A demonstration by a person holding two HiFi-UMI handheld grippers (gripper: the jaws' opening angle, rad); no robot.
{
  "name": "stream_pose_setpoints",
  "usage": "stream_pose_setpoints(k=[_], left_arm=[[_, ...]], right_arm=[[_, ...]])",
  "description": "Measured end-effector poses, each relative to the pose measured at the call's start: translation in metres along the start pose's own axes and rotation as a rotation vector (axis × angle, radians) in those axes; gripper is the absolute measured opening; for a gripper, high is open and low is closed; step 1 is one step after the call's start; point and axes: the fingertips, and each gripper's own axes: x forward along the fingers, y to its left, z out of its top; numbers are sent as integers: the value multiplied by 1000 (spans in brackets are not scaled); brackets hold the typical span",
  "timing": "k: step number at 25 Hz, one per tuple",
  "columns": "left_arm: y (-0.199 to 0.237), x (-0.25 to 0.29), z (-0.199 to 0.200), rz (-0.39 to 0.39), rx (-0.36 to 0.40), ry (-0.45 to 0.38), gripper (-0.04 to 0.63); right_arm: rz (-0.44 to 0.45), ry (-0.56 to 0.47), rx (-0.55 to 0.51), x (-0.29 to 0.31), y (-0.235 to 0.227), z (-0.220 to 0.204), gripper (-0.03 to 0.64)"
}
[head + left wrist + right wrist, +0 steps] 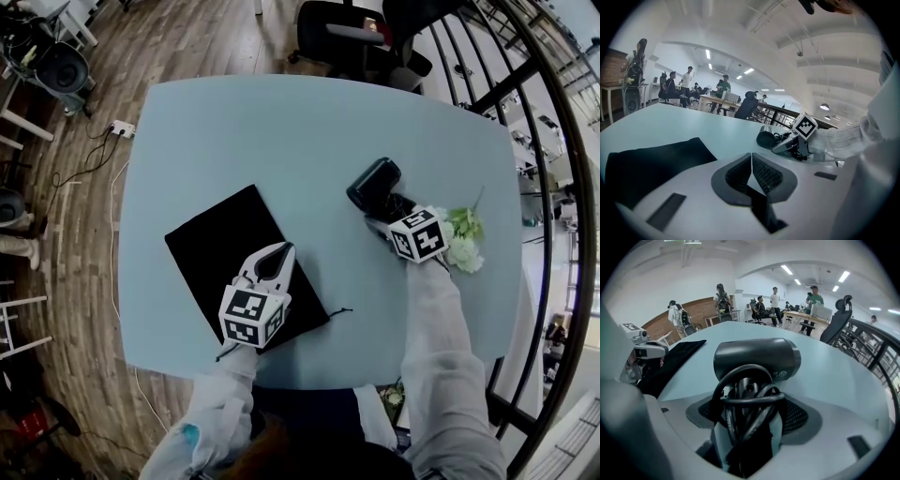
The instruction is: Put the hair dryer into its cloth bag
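The black cloth bag (225,239) lies flat and slantwise on the left half of the pale blue desk (309,122), one corner reaching toward the near edge. A thin drawstring (339,311) trails from that corner along the desk top.

Over the bag's near right part hangs the left gripper (284,249), close to the desk's near edge. Its own view shows its jaws (751,157) closed tip to tip with nothing between them, and the bag spread out to their left. Whether it touches the cloth I cannot tell.

Right of the desk's middle, well apart from the bag, the dark hair dryer (373,180) rests on the desk with its barrel toward the far edge. The right gripper (382,217) is on it from the near side, pointing steeply down. In that gripper's view the jaws (752,413) stand wide around the handle and the black cord (740,399) wound about it (the cord fills the gap from pad to pad), with the barrel (757,357) lying crosswise just beyond.

Just beside the right gripper, toward the desk's right edge, lies a bunch of white flowers (464,244) with green leaves.
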Motion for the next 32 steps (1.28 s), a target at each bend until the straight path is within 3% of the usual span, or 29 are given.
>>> stream_pose_setpoints(k=[11, 23, 32], left_arm=[[2, -21, -2, 30, 17, 1, 21], [-10, -53, -11, 57, 46, -17, 21], [-31, -91, -28, 100, 60, -24, 21]], right_arm=[[-83, -7, -3, -4, 6, 3, 324], [-143, -94, 18, -37, 34, 1, 322], [-160, -124, 36, -92, 83, -35, 324]])
